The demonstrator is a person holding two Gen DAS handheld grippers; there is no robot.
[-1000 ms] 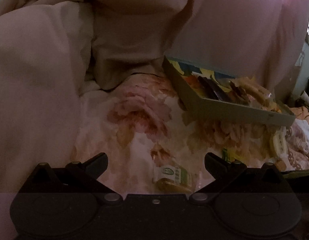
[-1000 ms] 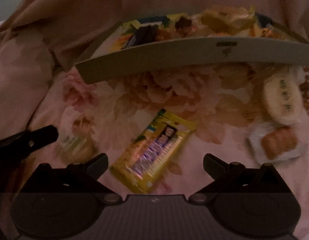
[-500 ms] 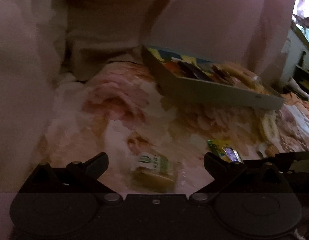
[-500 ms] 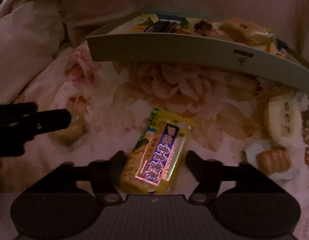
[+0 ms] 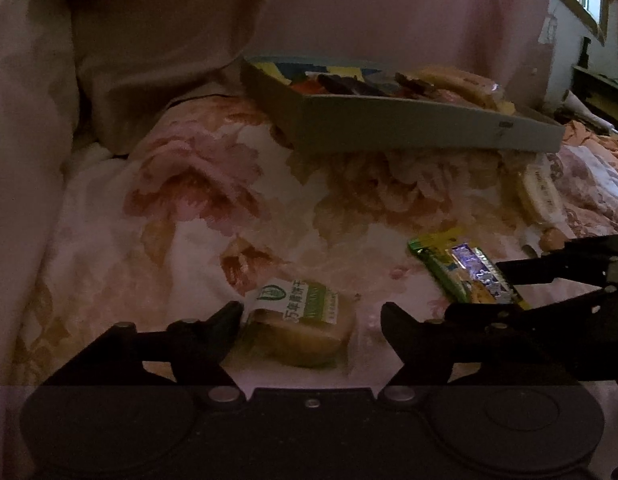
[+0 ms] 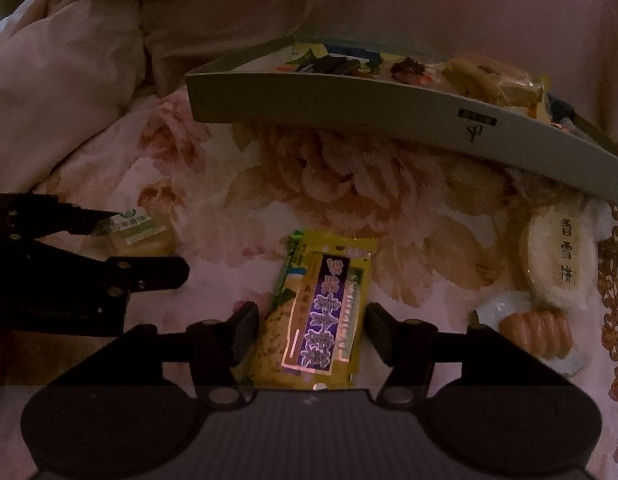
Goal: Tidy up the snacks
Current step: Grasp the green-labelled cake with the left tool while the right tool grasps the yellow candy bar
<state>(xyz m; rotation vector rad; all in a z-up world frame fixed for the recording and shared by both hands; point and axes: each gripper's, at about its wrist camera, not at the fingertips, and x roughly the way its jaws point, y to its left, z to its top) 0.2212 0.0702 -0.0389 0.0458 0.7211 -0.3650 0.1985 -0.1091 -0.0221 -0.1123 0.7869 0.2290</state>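
A flowered bedsheet [image 5: 213,184] is seen under both grippers, with a rumpled blanket [image 5: 109,60] heaped at its far left. A shallow grey box [image 6: 349,108] lies at the far side of the sheet, and wrapped snacks are seen inside it.

The left gripper [image 5: 311,320] is held low over the near part of the sheet, and a small round cake in a green-and-white wrapper [image 5: 305,328] is framed between its fingers. Its jaws have just been closing. The left finger [image 5: 225,322] is seen right against the wrapper's edge, while a clear gap is left between the cake and the right finger; the cake is not pinched and lies on the sheet.

The right gripper [image 6: 312,332] is set over a yellow snack bar with a purple label [image 6: 321,312], which lies lengthwise between its fingers, the far end reaching out beyond the tips. The jaws are partly drawn in around the bar. The left finger [image 6: 245,330] is seen at the wrapper's edge, and a narrow gap appears at the right side; whether the bar is truly squeezed cannot be told.

To the right of the bar, a pale oval rice cracker [image 6: 557,256] lies near the box's front wall, and a small packet of orange sausage-like pieces [image 6: 537,332] lies just nearer than it.
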